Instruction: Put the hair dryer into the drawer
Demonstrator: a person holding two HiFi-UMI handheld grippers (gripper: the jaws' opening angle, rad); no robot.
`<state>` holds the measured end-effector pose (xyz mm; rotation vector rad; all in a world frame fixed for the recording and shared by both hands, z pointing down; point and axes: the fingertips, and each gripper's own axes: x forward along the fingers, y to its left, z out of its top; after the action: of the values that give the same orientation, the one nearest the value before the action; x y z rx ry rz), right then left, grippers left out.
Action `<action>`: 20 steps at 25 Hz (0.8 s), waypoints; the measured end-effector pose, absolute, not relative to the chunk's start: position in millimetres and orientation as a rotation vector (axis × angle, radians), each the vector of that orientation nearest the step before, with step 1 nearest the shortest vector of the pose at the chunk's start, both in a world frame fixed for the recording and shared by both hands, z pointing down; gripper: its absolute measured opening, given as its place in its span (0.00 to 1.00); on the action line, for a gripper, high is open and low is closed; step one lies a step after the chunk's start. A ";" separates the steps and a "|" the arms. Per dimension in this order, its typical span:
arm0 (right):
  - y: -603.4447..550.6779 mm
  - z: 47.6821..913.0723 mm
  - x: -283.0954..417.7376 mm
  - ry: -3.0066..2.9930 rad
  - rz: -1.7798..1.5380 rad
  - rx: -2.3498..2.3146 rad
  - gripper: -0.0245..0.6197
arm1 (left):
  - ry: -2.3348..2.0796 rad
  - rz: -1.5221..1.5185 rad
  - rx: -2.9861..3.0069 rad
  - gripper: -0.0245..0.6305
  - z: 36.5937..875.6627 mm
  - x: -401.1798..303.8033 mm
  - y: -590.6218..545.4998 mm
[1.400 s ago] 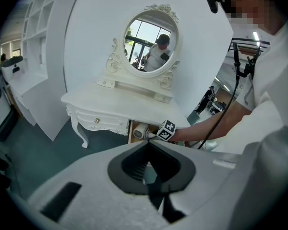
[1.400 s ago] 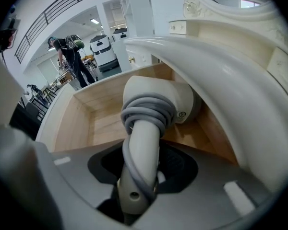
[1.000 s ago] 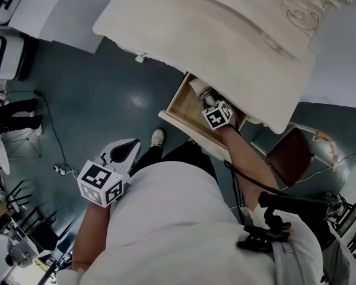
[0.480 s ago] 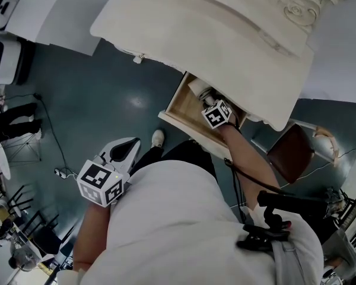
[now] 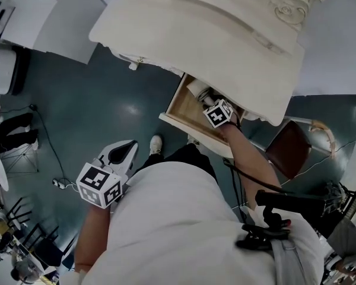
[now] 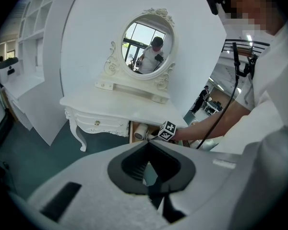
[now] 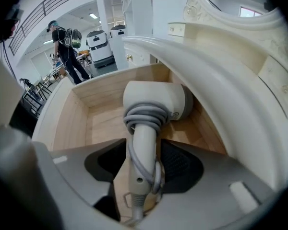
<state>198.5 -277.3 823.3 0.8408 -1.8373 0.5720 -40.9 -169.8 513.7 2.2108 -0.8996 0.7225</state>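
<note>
Where tabletop (image 5: 213, 40) overhangs, hair dryer (image 5: 200, 90) half hidden

No readable text, label, brand or number anywhere.

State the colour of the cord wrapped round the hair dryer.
Light grey cord, clearest in the right gripper view.

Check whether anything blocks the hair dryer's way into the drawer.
Nothing visible does. The hair dryer already lies inside the drawer, its handle between the right tool's jaws, which have just been opening.
</note>
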 end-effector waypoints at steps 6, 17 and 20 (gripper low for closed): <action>-263.8 801.8 201.4 -1.820 0.532 0.888 0.39 | -0.829 0.692 2.270 0.04 511.6 -48.9 -166.3; -237.0 754.4 194.1 -1.798 0.546 0.994 0.34 | -0.704 0.645 2.354 0.04 509.4 -76.2 -160.5; -230.9 742.9 187.9 -1.800 0.545 1.023 0.31 | -0.673 0.641 2.373 0.04 508.7 -80.7 -158.1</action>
<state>187.9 -230.9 742.9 1.0225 -1.7999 0.5447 -80.7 -158.1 508.7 2.3731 -0.6729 0.6411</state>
